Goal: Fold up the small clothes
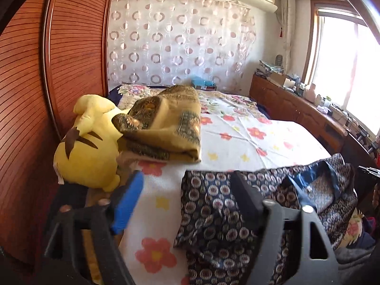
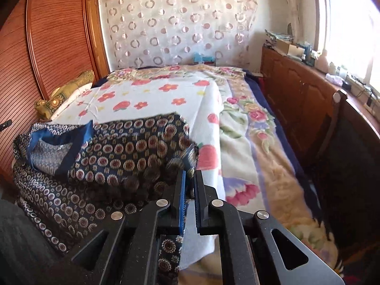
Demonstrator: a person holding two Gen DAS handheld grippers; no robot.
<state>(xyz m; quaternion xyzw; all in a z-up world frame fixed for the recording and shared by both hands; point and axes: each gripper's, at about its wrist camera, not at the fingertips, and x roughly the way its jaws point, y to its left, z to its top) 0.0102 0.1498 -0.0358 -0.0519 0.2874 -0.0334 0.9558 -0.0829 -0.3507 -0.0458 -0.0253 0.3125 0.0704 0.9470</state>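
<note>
A dark navy garment with round medallion print (image 1: 237, 216) lies crumpled at the near edge of the bed, its blue collar (image 1: 308, 178) up. My left gripper (image 1: 187, 190) is open above its left edge, one finger over the sheet, one over the cloth. In the right wrist view the garment (image 2: 118, 152) lies to the left. My right gripper (image 2: 189, 185) has its jaws nearly together at the garment's right corner; the cloth there is blurred, and a pinch is unclear.
A white sheet with red flowers (image 1: 237, 137) covers the bed. A folded olive patterned cloth (image 1: 166, 123) and a yellow plush toy (image 1: 87, 147) sit at the left by the wooden wardrobe (image 1: 47, 83). A wooden cabinet (image 2: 296, 95) runs along the right.
</note>
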